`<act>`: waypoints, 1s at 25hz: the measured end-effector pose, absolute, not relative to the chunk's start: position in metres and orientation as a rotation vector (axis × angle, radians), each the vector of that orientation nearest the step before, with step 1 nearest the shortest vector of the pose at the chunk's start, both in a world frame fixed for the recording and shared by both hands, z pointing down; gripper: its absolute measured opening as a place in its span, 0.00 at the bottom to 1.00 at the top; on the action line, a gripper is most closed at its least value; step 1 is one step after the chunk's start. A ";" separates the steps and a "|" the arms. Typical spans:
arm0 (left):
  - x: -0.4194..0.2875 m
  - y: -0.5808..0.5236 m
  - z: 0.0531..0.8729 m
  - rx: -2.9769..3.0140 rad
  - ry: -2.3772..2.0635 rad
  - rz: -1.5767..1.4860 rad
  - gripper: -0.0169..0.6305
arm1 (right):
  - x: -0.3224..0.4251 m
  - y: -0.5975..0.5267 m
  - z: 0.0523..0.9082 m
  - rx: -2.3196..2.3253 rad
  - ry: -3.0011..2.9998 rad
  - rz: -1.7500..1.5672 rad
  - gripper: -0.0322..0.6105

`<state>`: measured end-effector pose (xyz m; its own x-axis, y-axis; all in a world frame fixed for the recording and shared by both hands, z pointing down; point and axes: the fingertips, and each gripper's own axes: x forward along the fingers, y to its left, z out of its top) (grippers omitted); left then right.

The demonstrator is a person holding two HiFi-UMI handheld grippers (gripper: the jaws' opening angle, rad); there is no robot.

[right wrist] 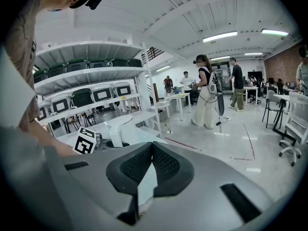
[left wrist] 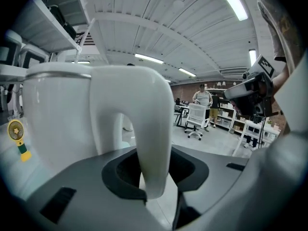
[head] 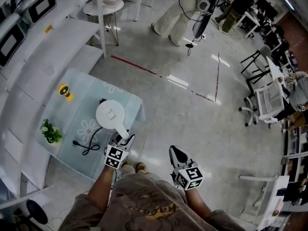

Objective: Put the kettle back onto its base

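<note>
Left hand-held gripper (head: 126, 138) released, jaws loosely straddling the handle (left wrist: 154, 129) of the kettle (head: 110, 114) on the bench (head: 82, 81). Right hand-held gripper (head: 177, 153) clenched, empty. From the kettle: fan (head: 64, 91) at ten o'clock, plant (head: 50, 132) at eight, cord (head: 90, 147) at seven.

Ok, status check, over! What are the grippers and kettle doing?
Left gripper open, kettle handle between its jaws. Right gripper shut, empty. Kettle upright on table, base unseen. Loose cord beside it.

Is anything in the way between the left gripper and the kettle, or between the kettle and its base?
Nothing visible. The handle of the kettle sits between the open jaws of the left gripper. The kettle stands on the table, hiding whatever is under it, so no base shows. The fan and plant stand well aside.
</note>
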<state>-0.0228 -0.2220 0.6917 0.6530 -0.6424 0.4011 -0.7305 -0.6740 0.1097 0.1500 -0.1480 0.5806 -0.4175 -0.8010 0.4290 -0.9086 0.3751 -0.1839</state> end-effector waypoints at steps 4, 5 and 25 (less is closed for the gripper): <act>-0.034 -0.214 0.675 2.586 -1.139 0.453 0.27 | 0.137 -0.153 0.580 1.470 -2.416 0.563 0.05; -0.037 -0.212 0.670 2.584 -1.147 0.446 0.27 | 0.133 -0.155 0.579 1.454 -2.430 0.560 0.05; -0.120 -0.178 0.526 2.512 -1.358 0.214 0.28 | 0.064 -0.189 0.540 1.212 -2.672 0.444 0.05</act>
<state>-0.1203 -0.1777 0.5260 0.5480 -0.7954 0.2589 -0.8365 -0.5205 0.1714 0.0637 -0.1890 0.5400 -0.6535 -0.7043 0.2773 -0.7561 0.6243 -0.1963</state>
